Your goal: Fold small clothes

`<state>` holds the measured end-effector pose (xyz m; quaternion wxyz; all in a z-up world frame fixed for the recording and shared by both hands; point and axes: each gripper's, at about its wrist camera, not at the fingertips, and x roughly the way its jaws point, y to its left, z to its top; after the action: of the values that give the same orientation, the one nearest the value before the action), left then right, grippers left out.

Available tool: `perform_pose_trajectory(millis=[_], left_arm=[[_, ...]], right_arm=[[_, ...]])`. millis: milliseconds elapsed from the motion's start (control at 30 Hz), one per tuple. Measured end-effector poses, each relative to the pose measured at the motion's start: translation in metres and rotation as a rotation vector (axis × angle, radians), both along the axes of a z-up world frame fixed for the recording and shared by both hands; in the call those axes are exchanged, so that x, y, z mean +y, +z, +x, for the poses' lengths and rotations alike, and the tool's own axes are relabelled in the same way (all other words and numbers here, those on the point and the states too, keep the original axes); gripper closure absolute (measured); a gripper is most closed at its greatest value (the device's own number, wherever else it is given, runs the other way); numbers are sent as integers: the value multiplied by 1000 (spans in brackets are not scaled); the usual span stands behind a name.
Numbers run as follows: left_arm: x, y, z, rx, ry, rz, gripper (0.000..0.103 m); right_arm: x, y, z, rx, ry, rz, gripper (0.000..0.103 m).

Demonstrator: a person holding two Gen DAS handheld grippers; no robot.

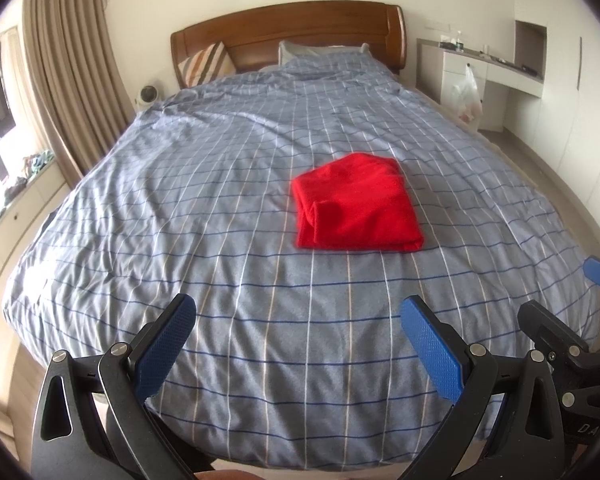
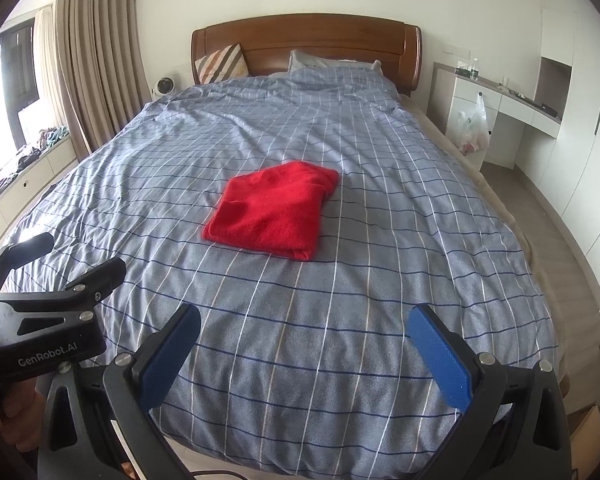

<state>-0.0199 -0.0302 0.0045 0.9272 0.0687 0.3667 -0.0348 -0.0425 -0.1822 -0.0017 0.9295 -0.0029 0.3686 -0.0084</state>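
Jaws apart on both, left gripper [image 2: 32,264] marked GenRobot.AI, red garment [image 1: 356,204] folded

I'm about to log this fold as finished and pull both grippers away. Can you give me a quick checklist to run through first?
1. Red garment folded into a compact rectangle: ok.
2. Garment lies wholly on the checked duvet, away from its edges: ok.
3. Left gripper open and empty, fingers apart from the cloth: ok.
4. Right gripper open and empty, short of the garment: ok.
5. Edges tidy: not ok, a loose roll bulges along the left side in the left wrist view.
6. Layers underneath lying flat: cannot tell.
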Motion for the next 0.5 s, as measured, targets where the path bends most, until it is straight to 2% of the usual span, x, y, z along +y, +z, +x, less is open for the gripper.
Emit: perform_pose_trajectory(millis=[500], left_arm=[[3,3,-4,-7,17,-13,0]], right_arm=[[1,3,-4,-5,6,-5,1]])
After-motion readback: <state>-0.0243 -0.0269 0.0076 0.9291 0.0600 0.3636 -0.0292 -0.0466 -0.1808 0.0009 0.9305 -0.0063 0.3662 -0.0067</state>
